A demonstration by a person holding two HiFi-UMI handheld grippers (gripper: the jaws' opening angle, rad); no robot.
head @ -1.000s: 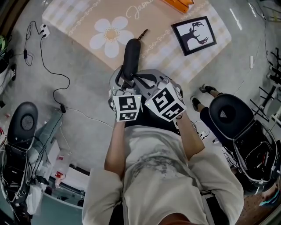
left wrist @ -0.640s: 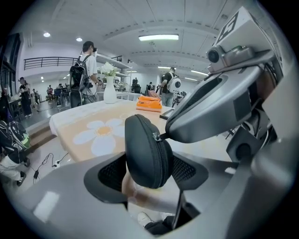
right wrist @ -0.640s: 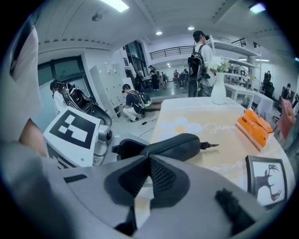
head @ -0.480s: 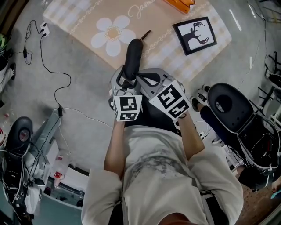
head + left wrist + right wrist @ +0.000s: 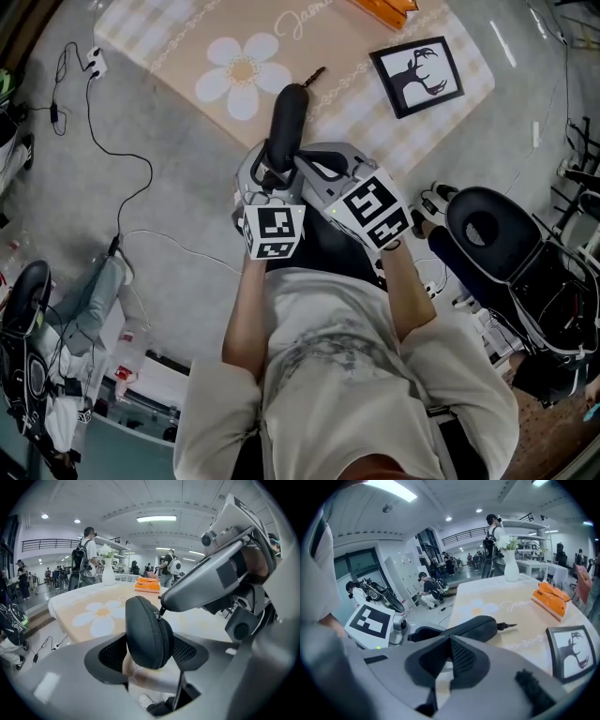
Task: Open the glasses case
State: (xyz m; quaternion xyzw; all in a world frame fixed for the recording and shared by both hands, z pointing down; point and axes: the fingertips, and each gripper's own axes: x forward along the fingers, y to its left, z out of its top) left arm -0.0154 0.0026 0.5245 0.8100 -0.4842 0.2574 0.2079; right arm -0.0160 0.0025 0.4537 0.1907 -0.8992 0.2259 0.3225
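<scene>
A black oval zip-up glasses case [image 5: 284, 127] is held above the floor near the table edge, and my left gripper [image 5: 272, 171] is shut on its near end. In the left gripper view the case [image 5: 145, 632] stands upright between the two mesh pads [image 5: 112, 656]. My right gripper [image 5: 302, 171] comes in from the right. Its shut tip [image 5: 165, 605] meets the small zipper pull [image 5: 158, 615] on the case's seam. In the right gripper view the jaws [image 5: 450, 644] are closed together, with the case [image 5: 473, 627] lying just beyond them.
A beige table mat with a white flower [image 5: 242, 70] carries a framed deer picture [image 5: 415, 75] and an orange object [image 5: 380, 9]. A black chair [image 5: 492, 244] stands to the right and cables [image 5: 112, 141] run over the floor at left. People stand in the background.
My right gripper has shifted a little to the right at the case's seam. The left gripper and case stay almost still. Chairs at the picture's edges have shifted.
</scene>
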